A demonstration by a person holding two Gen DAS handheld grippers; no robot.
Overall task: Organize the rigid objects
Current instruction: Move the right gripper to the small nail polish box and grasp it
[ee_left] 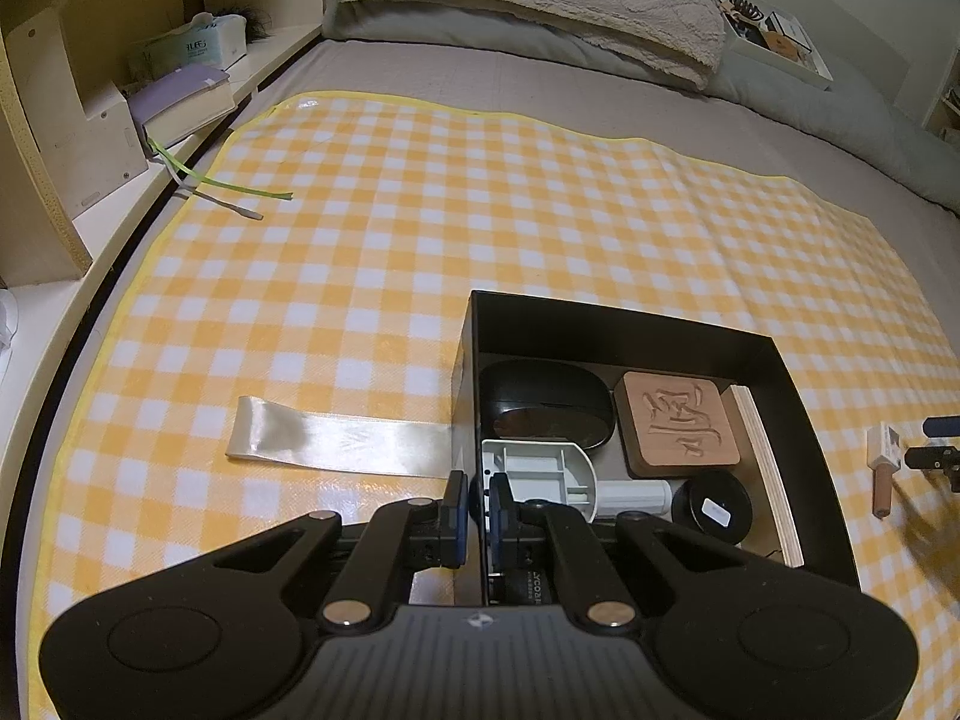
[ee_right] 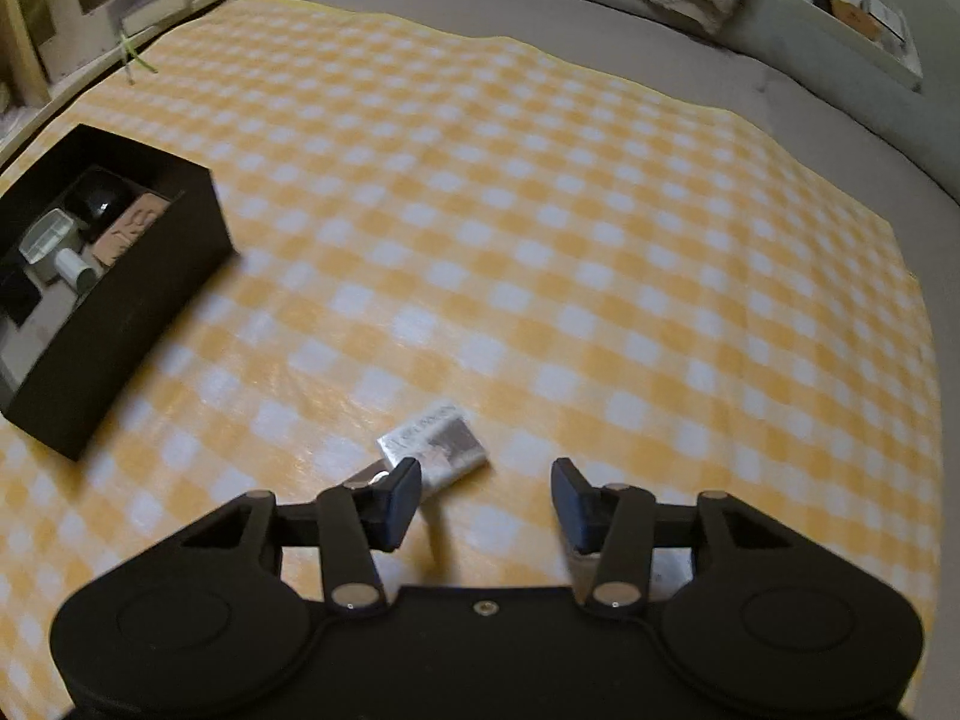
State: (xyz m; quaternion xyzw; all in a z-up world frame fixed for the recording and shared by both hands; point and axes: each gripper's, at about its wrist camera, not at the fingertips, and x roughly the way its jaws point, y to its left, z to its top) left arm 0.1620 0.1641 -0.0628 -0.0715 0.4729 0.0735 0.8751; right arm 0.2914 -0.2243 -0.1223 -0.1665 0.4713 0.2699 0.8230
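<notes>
Currently, risks from here:

1. Left gripper [ee_left: 478, 507] clenched on the near wall of the box [ee_left: 600, 309], one finger inside, one outside. Thin wall, pinched at a single spot: likely to twist or tip if pulled or lifted from there.
2. Box already holding a mouse [ee_left: 540, 402], wood tile [ee_left: 678, 423], white scoop [ee_left: 534, 471], round tin [ee_left: 711, 507] and a ply sheet [ee_left: 768, 468] leaning on the far side. Little free floor left, so a dropped item could land on top and rattle the rest.
3. Right gripper [ee_right: 485, 498] released, jaws wide, low over the cloth [ee_right: 540, 210]. Silver packet [ee_right: 433, 450] lying flat on the cloth, well apart from the box, just beside the left finger rather than centred between the two.
4. Closing from this offset: probably shoves the packet sideways, or catches only a corner.
5. Flat, glossy packet on a slick cloth: hard to get under, may slide or bunch the cloth.
6. Right view blurred, exact gap to the packet not readable. Small metallic bit behind the left finger, cannot tell what.
7. Ribbon [ee_left: 336, 441] lying on the cloth against the box's outer side: may drag along if the box shifts.
</notes>
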